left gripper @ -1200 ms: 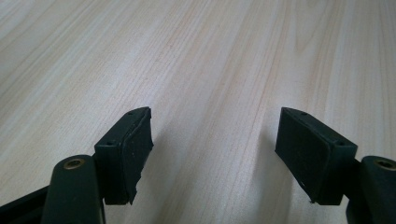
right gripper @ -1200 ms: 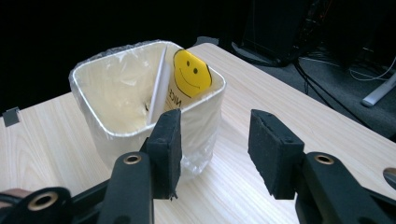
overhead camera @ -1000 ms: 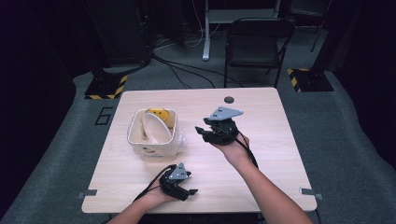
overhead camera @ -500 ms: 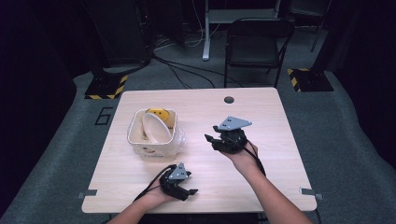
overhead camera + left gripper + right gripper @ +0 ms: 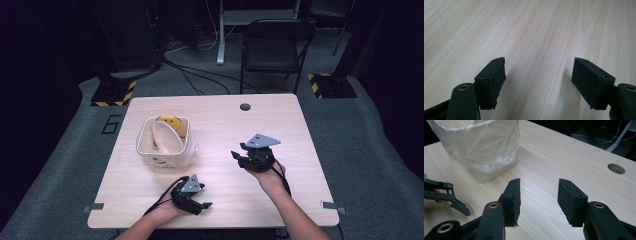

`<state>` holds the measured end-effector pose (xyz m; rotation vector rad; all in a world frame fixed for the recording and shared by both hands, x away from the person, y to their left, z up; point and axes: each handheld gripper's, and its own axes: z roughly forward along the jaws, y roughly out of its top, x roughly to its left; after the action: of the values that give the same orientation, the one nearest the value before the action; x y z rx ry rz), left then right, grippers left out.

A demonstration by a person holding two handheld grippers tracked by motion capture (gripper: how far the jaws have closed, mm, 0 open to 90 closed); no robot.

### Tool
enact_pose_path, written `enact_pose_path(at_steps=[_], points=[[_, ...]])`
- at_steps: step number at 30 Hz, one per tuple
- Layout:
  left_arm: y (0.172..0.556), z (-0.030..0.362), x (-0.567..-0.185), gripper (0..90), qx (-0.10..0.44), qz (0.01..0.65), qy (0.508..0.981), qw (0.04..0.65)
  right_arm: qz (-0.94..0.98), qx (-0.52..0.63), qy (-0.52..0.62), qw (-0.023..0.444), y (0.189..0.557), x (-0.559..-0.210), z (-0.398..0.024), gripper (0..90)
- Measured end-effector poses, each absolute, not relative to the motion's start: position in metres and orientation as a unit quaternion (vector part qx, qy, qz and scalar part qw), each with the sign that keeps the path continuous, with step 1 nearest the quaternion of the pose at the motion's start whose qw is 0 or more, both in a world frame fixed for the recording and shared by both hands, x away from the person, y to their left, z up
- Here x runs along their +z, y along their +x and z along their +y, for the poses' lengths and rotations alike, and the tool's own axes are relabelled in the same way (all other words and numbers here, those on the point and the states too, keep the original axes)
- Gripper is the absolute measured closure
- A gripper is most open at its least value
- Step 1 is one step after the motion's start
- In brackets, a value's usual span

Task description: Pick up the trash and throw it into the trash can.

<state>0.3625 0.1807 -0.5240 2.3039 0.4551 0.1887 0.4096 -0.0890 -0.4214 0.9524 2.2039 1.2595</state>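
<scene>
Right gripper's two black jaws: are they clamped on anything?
No, the right gripper stands open, with bare pale wooden table between its jaws.

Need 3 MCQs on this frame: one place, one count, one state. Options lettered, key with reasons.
1. Where does the lined bin stand?
A. table's left half
B. right edge
C. floor

2. How many round holes are in the tabletop?
A. none
B. one
C. three

3. How is the right gripper?
A. shut on the bin
B. shut, empty
C. open, empty

Key: 1 A, the high view shows it left of centre; 2 B, a single hole near the far edge; 3 C, bare wood shows between its parted jaws.
</scene>
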Motion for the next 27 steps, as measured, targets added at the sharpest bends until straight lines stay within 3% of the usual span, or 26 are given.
enact_pose_path(at_steps=[27], points=[[0.363,0.181,-0.524,26.4,0.074,0.177,0.903,0.384,0.803,0.39,0.384,0.238,0.4,-0.484,-0.13,52.1]])
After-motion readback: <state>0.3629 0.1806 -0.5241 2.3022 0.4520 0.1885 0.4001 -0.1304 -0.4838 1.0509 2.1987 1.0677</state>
